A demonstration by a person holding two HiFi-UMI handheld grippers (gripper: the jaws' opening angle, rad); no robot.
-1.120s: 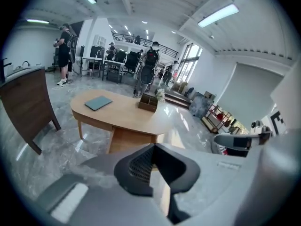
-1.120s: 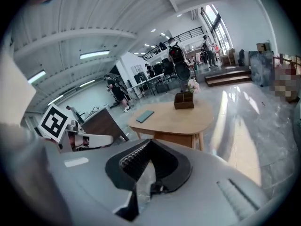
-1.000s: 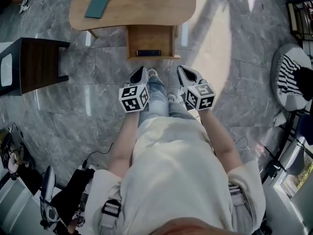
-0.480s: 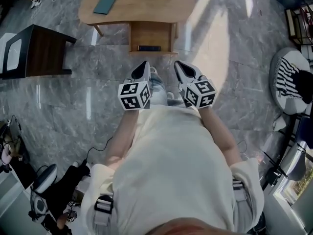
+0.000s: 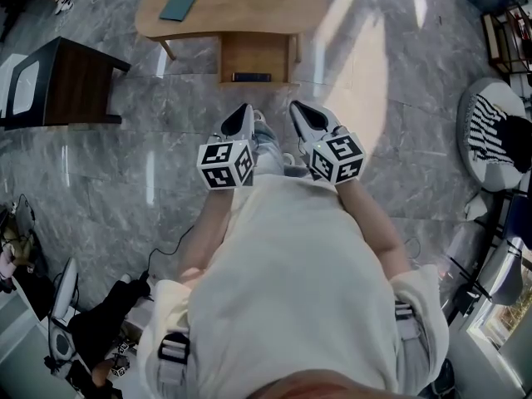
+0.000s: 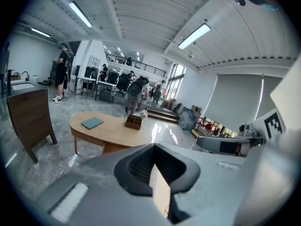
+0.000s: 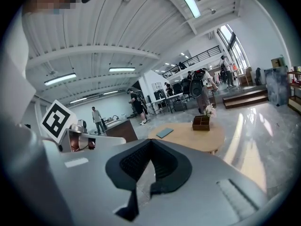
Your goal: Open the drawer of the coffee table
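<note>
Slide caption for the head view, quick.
The coffee table drawer stands open; left tool and right tool, both shut and empty, held short of it.

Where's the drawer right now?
In the head view the drawer is at top centre, pulled out from under the coffee table toward the person. The teal notebook lies on the tabletop to its upper left.

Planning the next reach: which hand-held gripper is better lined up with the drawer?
Left, marginally: the left hand-held gripper points at the drawer; the right hand-held gripper sits off to its side. Both shut, empty.
</note>
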